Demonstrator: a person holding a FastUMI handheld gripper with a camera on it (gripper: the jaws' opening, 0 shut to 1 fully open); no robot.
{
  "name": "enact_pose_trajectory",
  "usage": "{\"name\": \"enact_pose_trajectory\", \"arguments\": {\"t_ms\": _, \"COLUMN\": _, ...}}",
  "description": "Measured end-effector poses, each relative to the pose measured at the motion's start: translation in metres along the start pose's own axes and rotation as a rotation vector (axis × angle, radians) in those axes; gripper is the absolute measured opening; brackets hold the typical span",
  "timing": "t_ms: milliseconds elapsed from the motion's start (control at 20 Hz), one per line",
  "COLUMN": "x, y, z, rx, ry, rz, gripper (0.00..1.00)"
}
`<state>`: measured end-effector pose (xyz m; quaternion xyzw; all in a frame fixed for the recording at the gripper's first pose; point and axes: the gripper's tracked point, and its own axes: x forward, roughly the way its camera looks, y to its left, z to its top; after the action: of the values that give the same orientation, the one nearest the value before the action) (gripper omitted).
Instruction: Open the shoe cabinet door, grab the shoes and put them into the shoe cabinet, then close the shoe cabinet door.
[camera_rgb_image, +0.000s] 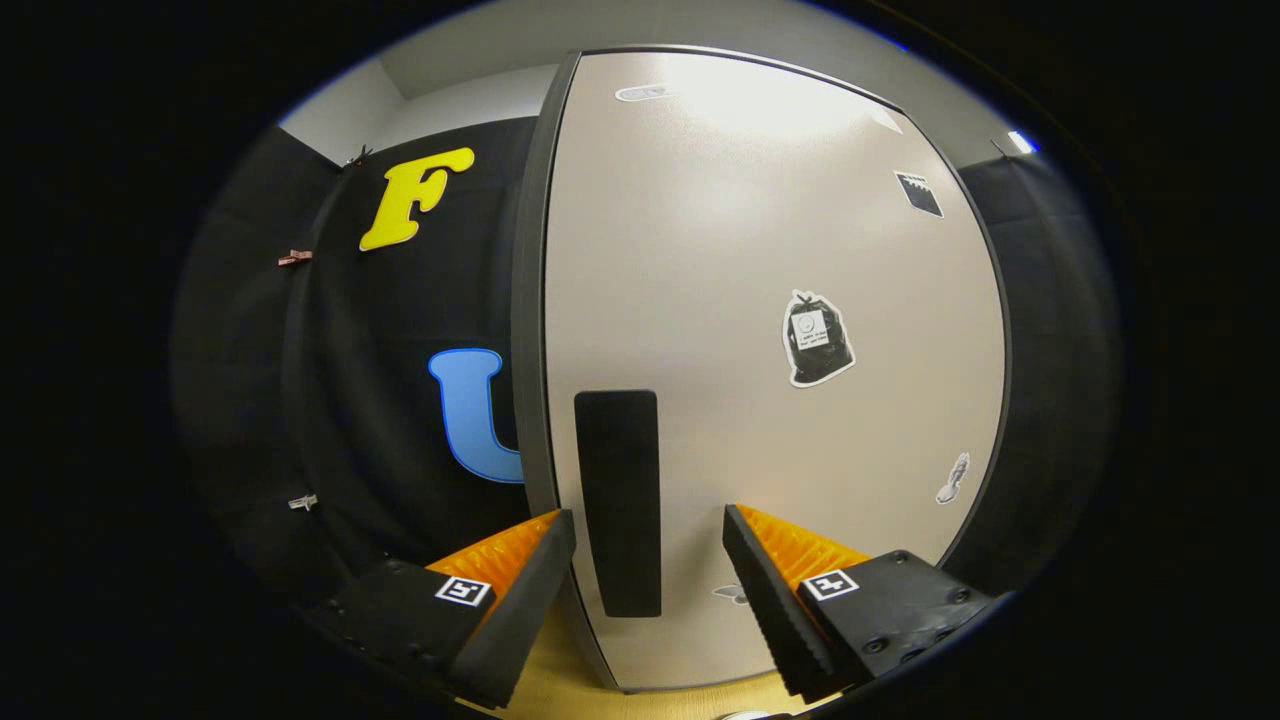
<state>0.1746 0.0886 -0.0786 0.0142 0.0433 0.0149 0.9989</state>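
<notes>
The gripper (648, 535) is spread wide and holds nothing, its two fingers (520, 600) flanking the dark vertical handle (618, 500) of the shoe cabinet door (760, 260), which stands shut just ahead. One finger sits near the door's left edge, the other over the pale panel. The door looks a stiff, smooth slab, likely light on its hinges yet too slick to grip flat; the handle strip seems the sensible hold. Stickers (817, 338) dot the panel. Beyond hangs the booth's black cloth wall (400, 400).
</notes>
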Motion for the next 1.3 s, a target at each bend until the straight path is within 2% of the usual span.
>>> {"name": "enact_pose_trajectory", "arguments": {"t_ms": 100, "x": 0.002, "y": 0.000, "z": 0.000, "rx": -0.003, "ry": -0.003, "rz": -0.003, "gripper": 0.85}}
{"name": "enact_pose_trajectory", "arguments": {"t_ms": 150, "x": 0.003, "y": 0.004, "z": 0.001, "rx": -0.002, "ry": -0.009, "rz": 0.010, "gripper": 0.83}}
{"name": "enact_pose_trajectory", "arguments": {"t_ms": 250, "x": 0.005, "y": 0.009, "z": 0.001, "rx": -0.024, "ry": -0.017, "rz": 0.011, "gripper": 0.42}}
{"name": "enact_pose_trajectory", "arguments": {"t_ms": 350, "x": 0.002, "y": 0.007, "z": 0.002, "rx": -0.034, "ry": -0.012, "rz": 0.000, "gripper": 0.39}}
{"name": "enact_pose_trajectory", "arguments": {"t_ms": 400, "x": 0.004, "y": 0.007, "z": 0.000, "rx": -0.027, "ry": -0.002, "rz": 0.004, "gripper": 0.32}}
{"name": "enact_pose_trajectory", "arguments": {"t_ms": 800, "x": -0.022, "y": 0.007, "z": 0.001, "rx": -0.010, "ry": 0.027, "rz": 0.028, "gripper": 0.32}}
{"name": "enact_pose_trajectory", "arguments": {"t_ms": 1300, "x": -0.109, "y": -0.020, "z": 0.005, "rx": 0.040, "ry": 0.059, "rz": 0.092, "gripper": 0.32}}
